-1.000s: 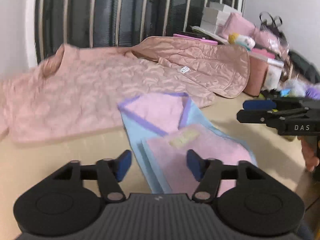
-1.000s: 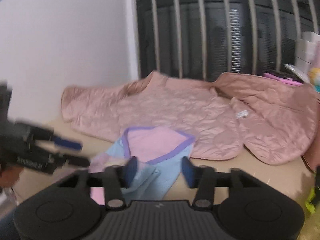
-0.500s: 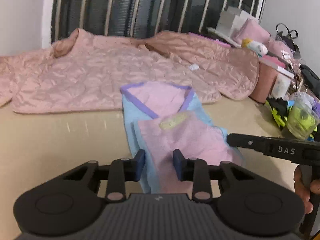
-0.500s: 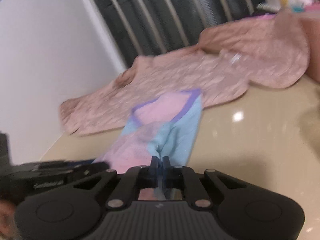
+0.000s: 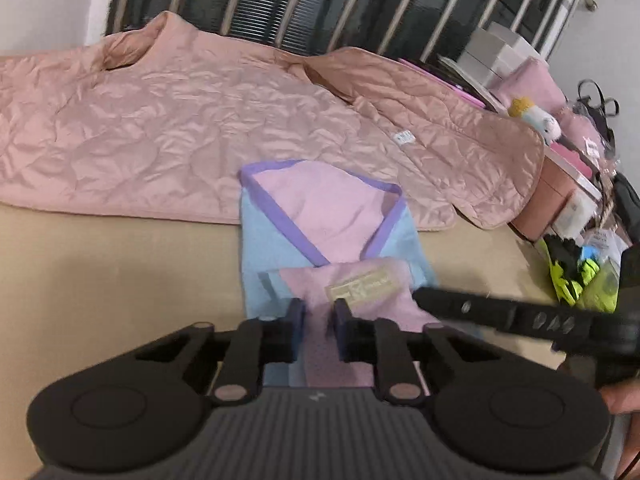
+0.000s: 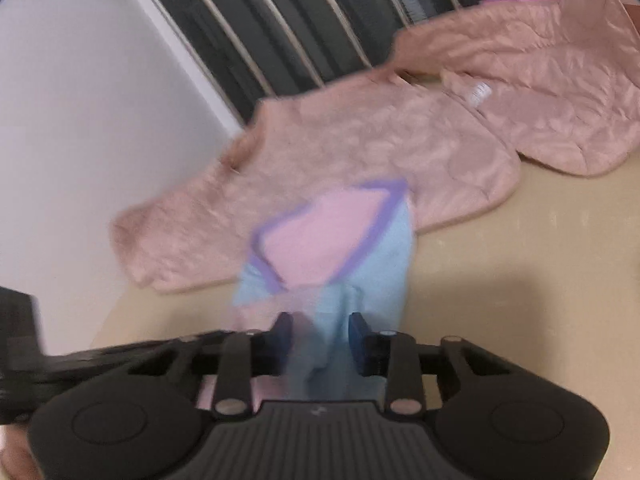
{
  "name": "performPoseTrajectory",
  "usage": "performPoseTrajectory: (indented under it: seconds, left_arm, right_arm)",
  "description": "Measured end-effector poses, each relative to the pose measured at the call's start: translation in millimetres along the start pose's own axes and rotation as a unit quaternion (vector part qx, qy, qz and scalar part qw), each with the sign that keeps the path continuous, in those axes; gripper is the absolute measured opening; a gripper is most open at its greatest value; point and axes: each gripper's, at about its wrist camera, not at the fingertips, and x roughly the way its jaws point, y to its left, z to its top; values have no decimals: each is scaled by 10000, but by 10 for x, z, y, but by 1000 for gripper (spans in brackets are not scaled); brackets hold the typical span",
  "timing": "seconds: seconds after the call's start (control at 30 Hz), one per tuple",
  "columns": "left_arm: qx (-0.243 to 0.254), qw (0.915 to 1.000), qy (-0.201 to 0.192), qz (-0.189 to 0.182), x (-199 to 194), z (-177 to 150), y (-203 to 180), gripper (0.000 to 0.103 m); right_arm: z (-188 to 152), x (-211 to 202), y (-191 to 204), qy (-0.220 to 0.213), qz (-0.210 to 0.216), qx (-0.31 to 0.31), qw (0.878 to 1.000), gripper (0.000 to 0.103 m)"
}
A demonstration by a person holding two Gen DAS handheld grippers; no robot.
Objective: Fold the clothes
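A small pink and light-blue garment with purple trim (image 5: 320, 216) lies on the beige table, partly folded, its near pink flap with a tan label (image 5: 362, 286) turned up. My left gripper (image 5: 319, 326) has its jaws narrowly apart around the near pink edge. My right gripper (image 6: 320, 338) is open, its jaws astride bunched blue cloth of the same garment (image 6: 332, 236). The right gripper also shows in the left wrist view (image 5: 500, 312), coming in from the right beside the label.
A large quilted pink jacket (image 5: 180, 120) is spread across the back of the table (image 5: 100, 280) against window bars. Boxes, a pink bin, a plush toy (image 5: 536, 118) and bags crowd the right side. A white wall (image 6: 80, 120) stands at the left.
The left gripper has moved in on the pink flap with its jaws about as narrow. The right gripper, shut half a second ago, has opened around the blue cloth.
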Motion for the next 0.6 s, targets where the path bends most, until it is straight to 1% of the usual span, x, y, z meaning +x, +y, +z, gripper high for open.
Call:
performPoseTrajectory:
  seconds: [0.03,0.07,0.13,0.23,0.27,0.3,0.33,0.37,0.4,0.43,0.47,0.5,0.53,0.57,0.6]
  left_arm:
    - [-18,10000,-61,-4,-9,-14,11,7]
    - [-42,9999,-130,-8,-21,-26,21,6]
    - [-121,9992,-361,-72,-73,-33,29,3]
    - [-121,9970,-719,-258,-159,9,-10,3]
    - [-122,9970,-729,-221,-143,39,-25,3]
    - [-146,9977,-635,-164,-81,66,-16,3]
    - [-171,9983,-540,-108,-18,93,-8,4]
    - [-184,9988,-444,-46,41,112,0,6]
    - [-155,9993,-339,41,86,98,4,8]
    - [-125,9996,-234,127,132,85,8,19]
    - [-89,9996,-173,193,162,69,12,28]
    - [-32,9994,-279,178,130,41,20,32]
    - [6,9993,-337,175,104,23,30,39]
    - [43,9991,-394,171,78,5,41,41]
    - [94,9988,-435,178,56,-11,48,41]
  right_arm:
    - [-23,28,9,35,28,-46,10000,5]
    - [-51,33,20,13,50,-56,10000,2]
    - [-95,-7,38,-163,65,-72,9998,1]
    - [-67,-173,99,-649,7,-214,9977,1]
    - [-43,-212,122,-772,-8,-305,9966,1]
    - [-6,-217,136,-804,-62,-374,9960,1]
    - [31,-214,142,-820,-109,-426,9957,1]
    - [67,-166,109,-740,-128,-392,9964,1]
    - [87,-89,70,-575,-199,-335,9976,3]
    - [90,-36,33,-444,-282,-290,9982,6]
    - [72,-18,-8,-427,-354,-229,9982,10]
    - [51,-31,-41,-469,-359,-195,9981,20]
    - [38,-62,-58,-494,-361,-190,9979,28]
    - [19,-119,-57,-587,-399,-217,9972,41]
    - [1,-178,-32,-715,-434,-299,9961,41]
